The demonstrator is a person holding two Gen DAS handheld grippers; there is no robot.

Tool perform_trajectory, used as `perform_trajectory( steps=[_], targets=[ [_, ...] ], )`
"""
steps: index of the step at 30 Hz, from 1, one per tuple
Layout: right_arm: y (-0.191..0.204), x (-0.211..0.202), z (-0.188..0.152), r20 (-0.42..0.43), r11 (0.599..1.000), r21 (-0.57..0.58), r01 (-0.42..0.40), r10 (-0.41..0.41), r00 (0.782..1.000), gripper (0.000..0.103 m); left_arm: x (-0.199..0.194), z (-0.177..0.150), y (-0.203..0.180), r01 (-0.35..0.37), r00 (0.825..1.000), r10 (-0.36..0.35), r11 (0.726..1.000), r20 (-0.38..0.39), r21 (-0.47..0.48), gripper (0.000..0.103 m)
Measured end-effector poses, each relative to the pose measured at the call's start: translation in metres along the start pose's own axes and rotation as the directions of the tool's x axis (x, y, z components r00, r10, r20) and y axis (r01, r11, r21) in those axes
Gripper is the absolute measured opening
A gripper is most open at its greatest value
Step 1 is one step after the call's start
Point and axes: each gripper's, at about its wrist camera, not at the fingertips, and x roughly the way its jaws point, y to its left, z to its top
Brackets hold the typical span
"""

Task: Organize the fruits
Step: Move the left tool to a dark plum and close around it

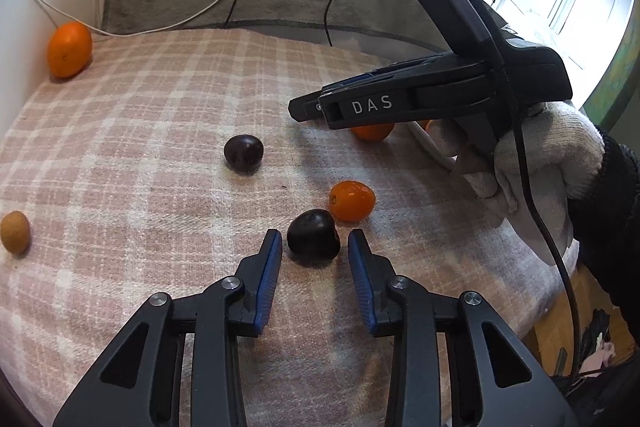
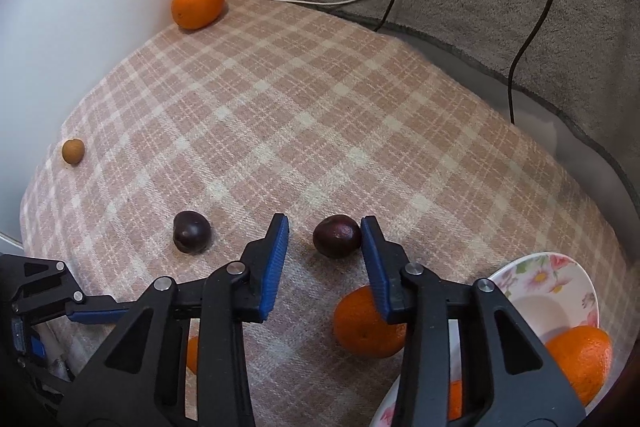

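Dark plums sit between both grippers' part-open fingers on a checked cloth.
Left gripper (image 1: 315,253) straddles the near plum (image 1: 313,234); right gripper (image 2: 325,243) brackets the other plum (image 2: 337,235), one pad touching. Pick-up step: next, squeeze gently, then lift toward the plate (image 2: 560,291) at right.

Black right gripper (image 1: 308,109) marked "DAS", green light, black cable; white knit glove (image 1: 548,163), black sleeve (image 1: 612,195); blue ribbed pads (image 1: 269,279).
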Motion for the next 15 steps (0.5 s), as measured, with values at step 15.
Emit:
perform_trajectory(
  steps=[15],
  targets=[
    [-0.006, -0.005, 0.001, 0.036, 1.0, 0.025, -0.017, 0.016, 0.999, 0.025, -0.009, -0.006, 0.004, -0.015, 1.0, 0.015, 1.0, 0.018, -0.013, 0.024]
  ],
)
